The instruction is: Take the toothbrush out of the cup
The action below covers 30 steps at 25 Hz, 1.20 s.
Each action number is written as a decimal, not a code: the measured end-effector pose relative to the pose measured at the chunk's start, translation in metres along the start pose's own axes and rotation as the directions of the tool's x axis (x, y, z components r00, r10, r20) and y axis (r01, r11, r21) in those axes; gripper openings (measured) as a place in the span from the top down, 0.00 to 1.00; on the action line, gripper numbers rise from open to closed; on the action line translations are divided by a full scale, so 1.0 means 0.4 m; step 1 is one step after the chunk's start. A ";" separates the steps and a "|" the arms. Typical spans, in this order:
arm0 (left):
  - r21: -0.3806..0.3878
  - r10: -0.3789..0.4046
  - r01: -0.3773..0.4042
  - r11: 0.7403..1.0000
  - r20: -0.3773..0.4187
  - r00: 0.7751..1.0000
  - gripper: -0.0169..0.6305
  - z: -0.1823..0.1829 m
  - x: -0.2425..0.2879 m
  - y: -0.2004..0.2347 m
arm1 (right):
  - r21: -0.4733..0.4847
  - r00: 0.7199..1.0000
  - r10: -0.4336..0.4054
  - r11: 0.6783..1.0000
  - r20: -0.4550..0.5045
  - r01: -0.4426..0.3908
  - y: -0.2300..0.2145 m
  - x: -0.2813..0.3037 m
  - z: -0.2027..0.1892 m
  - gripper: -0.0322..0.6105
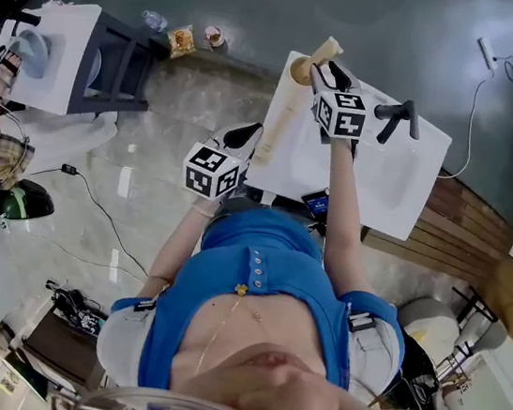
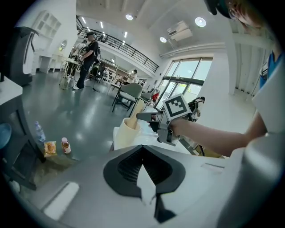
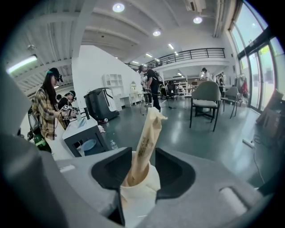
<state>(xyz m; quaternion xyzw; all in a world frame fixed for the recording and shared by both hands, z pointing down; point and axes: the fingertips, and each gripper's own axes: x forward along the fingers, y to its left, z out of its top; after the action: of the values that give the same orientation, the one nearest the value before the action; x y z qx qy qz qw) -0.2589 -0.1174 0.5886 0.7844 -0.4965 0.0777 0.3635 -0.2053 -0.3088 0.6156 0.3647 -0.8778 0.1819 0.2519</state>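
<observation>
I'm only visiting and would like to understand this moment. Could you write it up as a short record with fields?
Setting: a person at a white table, tongs in each hand
Cup: cream, upright at a corner of the table
Toothbrush: paper-wrapped, standing tilted in the cup
Right tongs: open, one jaw on each side of the toothbrush
Left tongs: shut, empty, away from the cup
Stage: toothbrush not yet taken out

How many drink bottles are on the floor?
2. A clear water bottle beside the dark stand, and a smaller bottle on the far side of the snack packet from it. Furniture may hide others.
</observation>
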 end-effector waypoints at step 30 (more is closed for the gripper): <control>0.023 -0.006 0.005 1.000 0.051 0.999 0.97 0.012 -0.072 -0.021 | -0.049 0.983 0.023 0.999 0.183 -0.015 0.061 -0.112 0.095 0.92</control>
<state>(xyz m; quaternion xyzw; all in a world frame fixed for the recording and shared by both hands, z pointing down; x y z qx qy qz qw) -0.2674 -0.0976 0.5671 0.7916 -0.5025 0.0624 0.3422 -0.2076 -0.2870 0.5557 0.3655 -0.9047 0.1293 0.1767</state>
